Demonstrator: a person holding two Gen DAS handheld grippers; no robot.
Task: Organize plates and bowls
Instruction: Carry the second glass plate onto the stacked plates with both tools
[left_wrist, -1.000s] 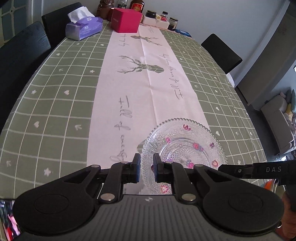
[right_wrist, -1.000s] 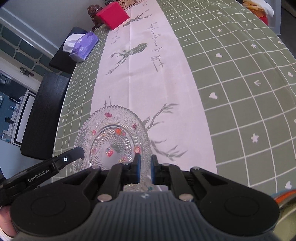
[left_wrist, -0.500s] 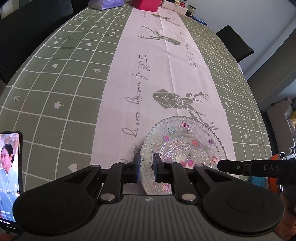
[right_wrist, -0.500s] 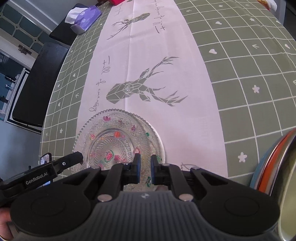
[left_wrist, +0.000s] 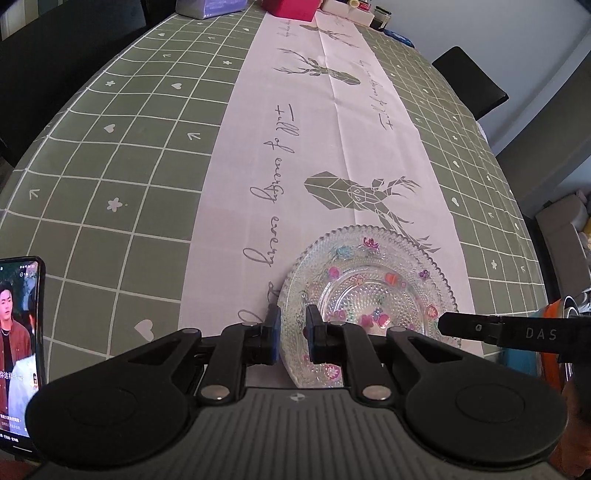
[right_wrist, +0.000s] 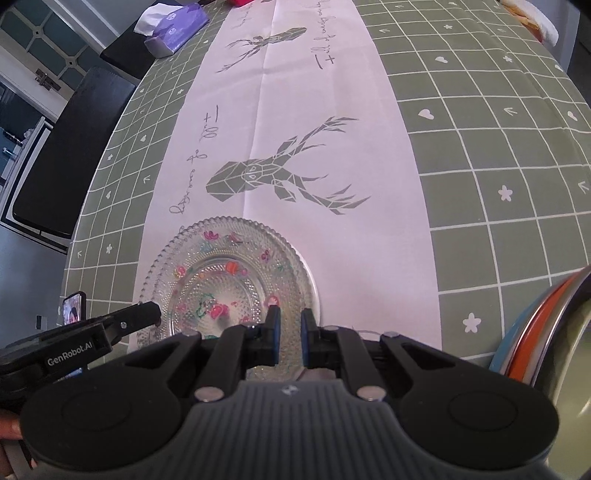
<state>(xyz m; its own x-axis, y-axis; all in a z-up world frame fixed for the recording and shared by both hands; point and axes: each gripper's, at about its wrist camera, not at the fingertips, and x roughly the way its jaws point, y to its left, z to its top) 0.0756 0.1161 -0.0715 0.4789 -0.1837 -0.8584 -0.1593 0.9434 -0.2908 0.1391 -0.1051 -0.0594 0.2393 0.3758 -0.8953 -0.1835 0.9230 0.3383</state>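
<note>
Both tongs are clamped on one glass plate (left_wrist: 369, 291); left gripper (left_wrist: 292, 334) is pinched on its near-left rim, right gripper (right_wrist: 289, 334) on its near-right rim; so the plate is carried straight ahead of both, over the pink runner (left_wrist: 325, 147); a stack of coloured plates (right_wrist: 532, 332) is seen just right of the right gripper, probably the target; right hand's nearer.

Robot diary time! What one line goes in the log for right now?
left gripper: shut on glass plate rim | right gripper: same plate, opposite rim | stacked bowls: waiting right
</note>
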